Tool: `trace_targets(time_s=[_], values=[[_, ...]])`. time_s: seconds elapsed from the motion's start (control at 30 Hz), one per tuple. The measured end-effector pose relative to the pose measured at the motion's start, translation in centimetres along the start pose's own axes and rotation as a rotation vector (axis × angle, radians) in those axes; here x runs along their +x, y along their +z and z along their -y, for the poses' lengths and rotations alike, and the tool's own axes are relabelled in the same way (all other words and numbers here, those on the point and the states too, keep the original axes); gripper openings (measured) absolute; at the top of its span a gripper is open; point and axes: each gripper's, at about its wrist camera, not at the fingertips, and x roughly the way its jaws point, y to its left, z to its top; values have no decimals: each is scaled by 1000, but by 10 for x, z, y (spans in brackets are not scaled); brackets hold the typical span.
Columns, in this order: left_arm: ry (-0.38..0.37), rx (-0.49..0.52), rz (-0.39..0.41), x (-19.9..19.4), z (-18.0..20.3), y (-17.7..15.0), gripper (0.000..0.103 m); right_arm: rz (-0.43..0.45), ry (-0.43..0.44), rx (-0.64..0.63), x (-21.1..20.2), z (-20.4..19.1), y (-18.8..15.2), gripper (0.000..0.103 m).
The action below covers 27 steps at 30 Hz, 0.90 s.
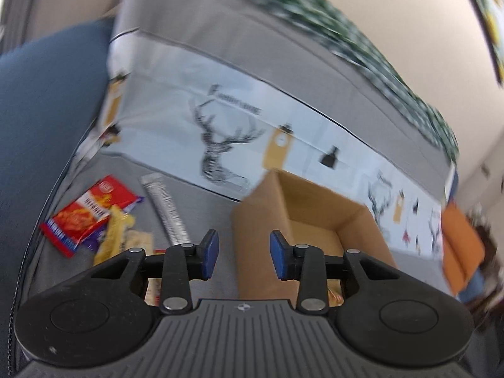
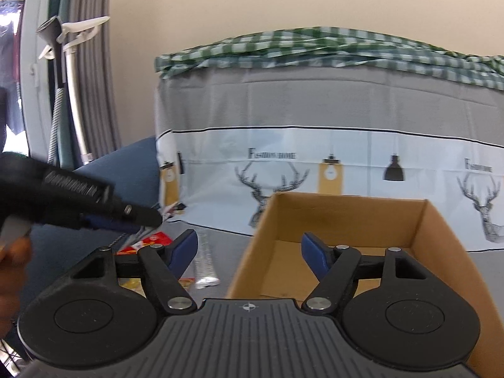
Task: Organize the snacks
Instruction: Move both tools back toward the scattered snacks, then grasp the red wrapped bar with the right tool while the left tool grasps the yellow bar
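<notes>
An open cardboard box (image 1: 315,220) (image 2: 346,217) stands on the grey sofa seat. Left of it lies a heap of snacks: a red packet (image 1: 88,214) (image 2: 151,241), yellow packets (image 1: 116,236) and a long silver stick pack (image 1: 167,211) (image 2: 204,264). My left gripper (image 1: 244,253) hovers open between the heap and the box's near left corner, with nothing between its blue pads. My right gripper (image 2: 249,250) is open in front of the box's left wall and holds nothing. In the right wrist view the left gripper (image 2: 148,219) reaches in from the left over the snacks, with a hand (image 2: 12,252) behind it.
The sofa back (image 2: 315,104) wears a grey cover with a white deer-print band, and a green checked cloth (image 2: 315,47) lies along its top. A blue armrest (image 1: 37,110) borders the snacks on the left. An orange cushion (image 1: 460,245) sits right of the box.
</notes>
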Motion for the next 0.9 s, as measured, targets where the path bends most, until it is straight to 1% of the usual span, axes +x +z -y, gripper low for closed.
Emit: trace_targets(time_s=[0.07,0.13,0.17,0.23,0.3,0.37,0.4,0.47,0.5,0.57,0.63,0.7,0.8,0.87,0.9], values=[[-4,-60,-3,4,-24,-1,39,-11,14,3,5,-7,-2,74],[-1,-112,-27,9,-45,-9,39,-24,32,10,10,-15,-3,74],[14,-130,-45,13,-54,-13,39,-27,42,10,12,-19,-4,74],[53,-135,-69,19,-65,-15,39,-30,63,-2,16,-27,-7,74],[72,-129,-61,20,-71,-13,39,-28,94,-21,21,-36,-14,71],[68,-144,-57,21,-78,-10,39,-46,116,-46,27,-44,-23,55],[68,-147,-60,22,-80,-9,39,-49,132,-47,29,-49,-25,55],[80,-133,-64,24,-82,-8,39,-7,192,-50,28,-59,-28,55],[89,-127,-68,25,-84,-8,39,3,213,-73,30,-64,-32,55],[107,-125,-80,28,-88,-8,39,-23,224,-135,38,-80,-40,54],[121,-125,-84,30,-91,-8,39,-22,265,-150,44,-91,-49,54],[138,-128,-91,32,-95,-8,39,-78,266,-198,56,-105,-60,54],[163,-144,-97,35,-100,-9,39,-112,277,-209,72,-113,-75,57],[182,-149,-107,39,-102,-9,39,-196,249,-228,91,-117,-85,58],[194,-148,-112,42,-102,-9,39,-218,246,-223,97,-119,-87,58]])
